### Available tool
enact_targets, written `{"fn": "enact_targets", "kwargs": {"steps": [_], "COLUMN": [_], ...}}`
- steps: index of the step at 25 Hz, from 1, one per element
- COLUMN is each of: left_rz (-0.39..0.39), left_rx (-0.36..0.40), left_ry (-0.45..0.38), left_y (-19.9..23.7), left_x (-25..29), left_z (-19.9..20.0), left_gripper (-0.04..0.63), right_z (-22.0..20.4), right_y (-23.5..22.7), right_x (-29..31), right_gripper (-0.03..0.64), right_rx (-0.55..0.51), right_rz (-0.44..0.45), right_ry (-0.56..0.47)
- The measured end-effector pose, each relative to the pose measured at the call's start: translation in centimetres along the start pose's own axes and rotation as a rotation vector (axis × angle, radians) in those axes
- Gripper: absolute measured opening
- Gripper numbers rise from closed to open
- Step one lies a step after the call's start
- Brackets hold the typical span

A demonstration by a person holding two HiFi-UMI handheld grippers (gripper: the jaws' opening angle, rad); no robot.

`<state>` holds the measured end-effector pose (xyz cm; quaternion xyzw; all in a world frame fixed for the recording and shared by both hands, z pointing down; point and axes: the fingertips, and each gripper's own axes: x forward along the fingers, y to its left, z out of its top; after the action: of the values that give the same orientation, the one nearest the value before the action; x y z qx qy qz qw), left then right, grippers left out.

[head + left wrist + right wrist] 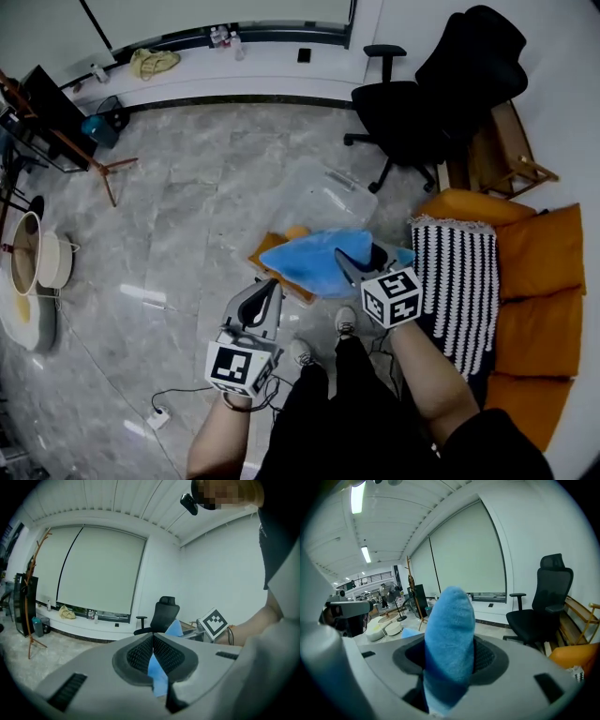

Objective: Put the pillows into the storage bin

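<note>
One clear bin [330, 193] on the floor shows only in the head view. A soft, fuzzy blue pillow [314, 264] hangs over its near end. The right gripper [449, 656] clamps a thick fold of it, and the left gripper [153, 656] pinches a thin corner.

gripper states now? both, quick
Left gripper: shut on a thin edge of the blue pillow.
Right gripper: shut on a thick fold of the same pillow.

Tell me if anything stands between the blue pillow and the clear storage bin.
Nothing visible does. The blue pillow hangs right above the clear storage bin. Beneath it shows only an orange pillow, apparently lying in the bin at its near edge.
</note>
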<state>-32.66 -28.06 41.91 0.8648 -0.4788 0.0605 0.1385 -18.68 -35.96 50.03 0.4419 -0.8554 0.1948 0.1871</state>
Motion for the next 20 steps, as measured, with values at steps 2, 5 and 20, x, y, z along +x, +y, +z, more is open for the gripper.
{"fn": "enact_targets", "kwargs": {"steps": [2, 5, 20], "left_rz": [0.007, 0.024, 0.116], "left_rx": [-0.017, -0.052, -0.257], "left_ry": [0.02, 0.051, 0.26], "left_y": [0.7, 1.9, 6.0], "left_x": [1.3, 3.6, 14.8], "left_z": [-1.4, -3.5, -22.0], "left_gripper": [0.006, 0.006, 0.006], "right_z": [-0.8, -2.2, -16.0], "right_y": [-0.5, -1.6, -9.2], "right_x": [2.1, 5.6, 23.8], "right_gripper": [0.232, 0.233, 0.242], "right_rx": [-0.004, -0.001, 0.012], "right_rz": [0.014, 0.035, 0.142], "right_ry": [0.025, 0.054, 0.187]}}
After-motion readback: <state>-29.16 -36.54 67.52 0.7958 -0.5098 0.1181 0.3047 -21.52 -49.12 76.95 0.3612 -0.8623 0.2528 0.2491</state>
